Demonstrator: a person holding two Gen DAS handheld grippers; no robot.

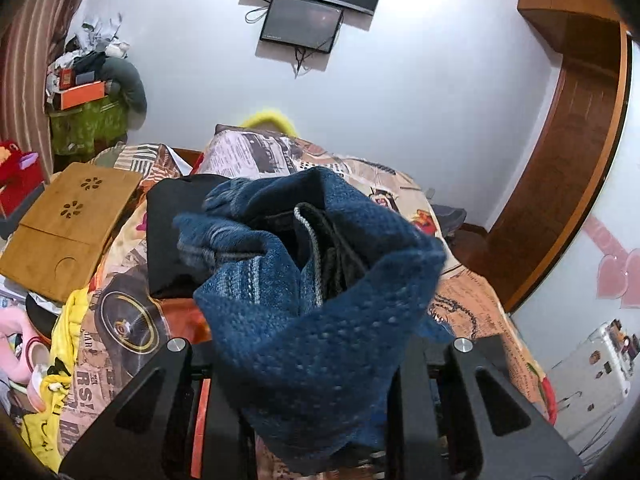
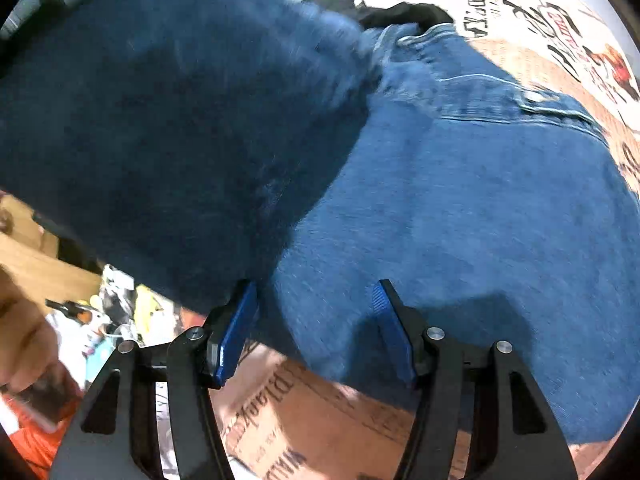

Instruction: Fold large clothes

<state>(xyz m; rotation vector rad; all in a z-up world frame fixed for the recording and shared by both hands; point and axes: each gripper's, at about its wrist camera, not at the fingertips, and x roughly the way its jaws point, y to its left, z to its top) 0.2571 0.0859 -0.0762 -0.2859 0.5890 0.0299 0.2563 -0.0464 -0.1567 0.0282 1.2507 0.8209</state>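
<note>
Blue jeans (image 2: 460, 208) lie on a bed with a newspaper-print sheet (image 2: 328, 420). My left gripper (image 1: 316, 392) is shut on a bunched leg end of the jeans (image 1: 320, 288) and holds it lifted above the bed; its fingertips are hidden by the cloth. In the right wrist view that lifted part (image 2: 168, 128) hangs dark and blurred over the flat part. My right gripper (image 2: 316, 320) is open and empty, its blue pads (image 2: 236, 328) just above the jeans' near edge.
A black garment (image 1: 176, 216) lies on the bed beyond the jeans. A wooden lap tray (image 1: 68, 224) sits at the left bed edge, with yellow cloth (image 1: 68, 340) and clutter beside it. A wall with screens (image 1: 308, 20) and a wooden wardrobe (image 1: 568, 120) stand behind.
</note>
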